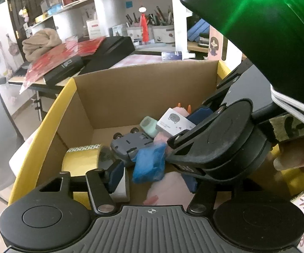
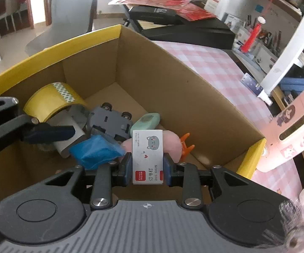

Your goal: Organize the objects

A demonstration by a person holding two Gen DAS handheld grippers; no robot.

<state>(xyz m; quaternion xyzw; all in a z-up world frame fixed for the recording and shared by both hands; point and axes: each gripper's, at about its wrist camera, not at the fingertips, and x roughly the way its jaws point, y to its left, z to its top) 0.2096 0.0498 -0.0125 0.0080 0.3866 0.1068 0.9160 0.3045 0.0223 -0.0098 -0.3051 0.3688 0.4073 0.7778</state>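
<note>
An open cardboard box (image 2: 152, 69) with a yellow rim holds several small things. My right gripper (image 2: 147, 160) is shut on a white staple box (image 2: 147, 147) with a grey cat on it and holds it just above the contents. In the left wrist view the right gripper (image 1: 185, 126) crosses from the right with that staple box (image 1: 174, 121). My left gripper (image 1: 153, 178) is open low in the box, over a crumpled blue bag (image 1: 148, 166) and a pink plush (image 1: 168, 187). One of its fingers (image 2: 48, 134) lies beside a grey-white roll (image 2: 67, 145).
Also in the box are a yellow tape roll (image 2: 48, 101), an upturned grey toy car (image 2: 110, 122) and a mint green item (image 2: 150, 120). Around it are a pink checked table (image 2: 215, 67), black cases (image 2: 185, 29), a pink device (image 2: 295, 130) and a grey chair (image 2: 67, 14).
</note>
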